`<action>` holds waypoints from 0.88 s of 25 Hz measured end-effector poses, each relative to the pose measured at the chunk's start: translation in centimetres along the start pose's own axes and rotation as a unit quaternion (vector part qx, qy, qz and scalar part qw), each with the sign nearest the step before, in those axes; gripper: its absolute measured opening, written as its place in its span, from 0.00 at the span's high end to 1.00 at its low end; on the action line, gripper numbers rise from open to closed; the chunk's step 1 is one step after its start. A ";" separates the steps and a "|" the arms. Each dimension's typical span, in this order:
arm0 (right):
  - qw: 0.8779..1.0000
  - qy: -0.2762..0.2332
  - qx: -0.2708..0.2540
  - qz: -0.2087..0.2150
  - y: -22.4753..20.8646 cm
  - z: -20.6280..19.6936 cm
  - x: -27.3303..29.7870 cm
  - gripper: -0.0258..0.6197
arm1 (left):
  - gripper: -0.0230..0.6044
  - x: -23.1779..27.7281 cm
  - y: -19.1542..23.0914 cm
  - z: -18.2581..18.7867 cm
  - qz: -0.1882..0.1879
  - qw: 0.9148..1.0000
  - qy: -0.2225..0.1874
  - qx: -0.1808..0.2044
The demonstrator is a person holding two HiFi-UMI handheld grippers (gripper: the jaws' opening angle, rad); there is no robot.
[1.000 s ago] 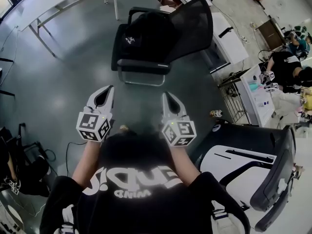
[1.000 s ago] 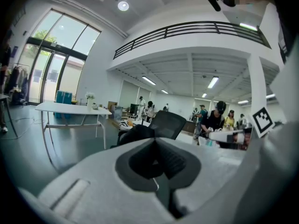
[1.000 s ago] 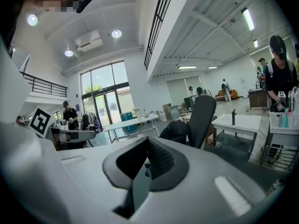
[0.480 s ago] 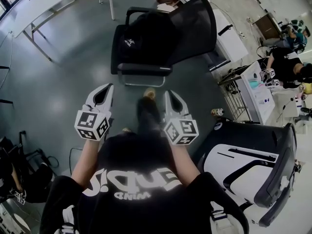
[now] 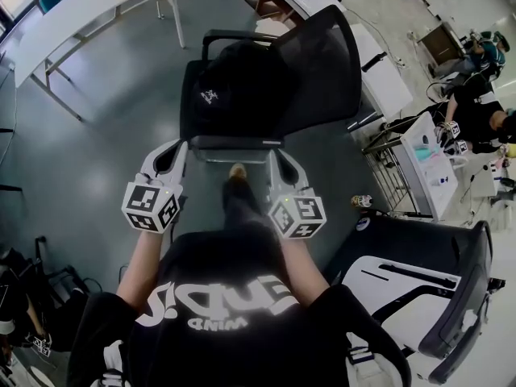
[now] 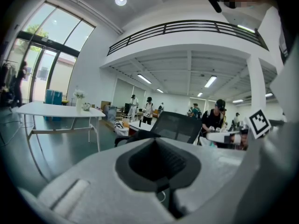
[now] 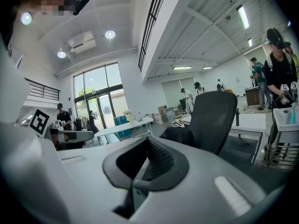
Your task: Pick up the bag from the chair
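Black bag (image 5: 238, 87): lies on the seat of the chair (image 5: 322, 63) and covers most of it up to the front edge. Its far side rests against the mesh backrest, and a small white logo faces up near the seat's left edge.
Left gripper (image 5: 176, 150): the fingers are pressed together with nothing between them and touch nothing. The tips stand just short of the seat's front left corner.
Right gripper (image 5: 280, 158): the fingers are closed flush and hold nothing. The tips stand just short of the seat's front right corner, clear of the chair.
Left gripper view: past the closed fingers, the bag shows as a dark mound low in front of the backrest.
Right gripper view: the bag sits to the left of the dark backrest, beyond the fingertips.
Floor (image 5: 97, 151): grey and glossy. The person's shoe (image 5: 236, 172) is on it between the two grippers, near the seat's front edge.
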State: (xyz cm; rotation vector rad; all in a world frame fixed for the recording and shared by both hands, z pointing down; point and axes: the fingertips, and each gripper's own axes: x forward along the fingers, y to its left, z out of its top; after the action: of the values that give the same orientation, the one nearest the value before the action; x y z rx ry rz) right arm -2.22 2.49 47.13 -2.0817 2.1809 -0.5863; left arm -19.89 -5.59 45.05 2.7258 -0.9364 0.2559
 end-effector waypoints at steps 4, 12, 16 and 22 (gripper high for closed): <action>1.000 0.009 -0.005 0.002 -2.7 2.8 4.8 0.96 | 0.96 4.8 2.2 2.2 0.009 1.000 0.002 -0.006; 1.000 0.024 0.001 0.012 -8.7 7.6 13.4 0.96 | 0.96 14.5 5.5 6.7 0.031 0.999 0.001 -0.012; 1.000 0.025 0.004 0.019 -11.8 9.6 17.1 0.96 | 0.96 19.6 6.1 8.3 0.028 1.000 0.003 -0.009; 0.999 0.034 0.004 0.025 -15.4 11.2 21.0 0.96 | 0.96 25.1 6.5 10.1 0.028 1.000 0.002 -0.006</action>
State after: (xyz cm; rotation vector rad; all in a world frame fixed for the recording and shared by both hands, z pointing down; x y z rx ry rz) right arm 14.12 -20.63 46.07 -2.0266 2.2555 -0.6683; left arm -3.50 -27.98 42.63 2.6899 -1.0124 0.2641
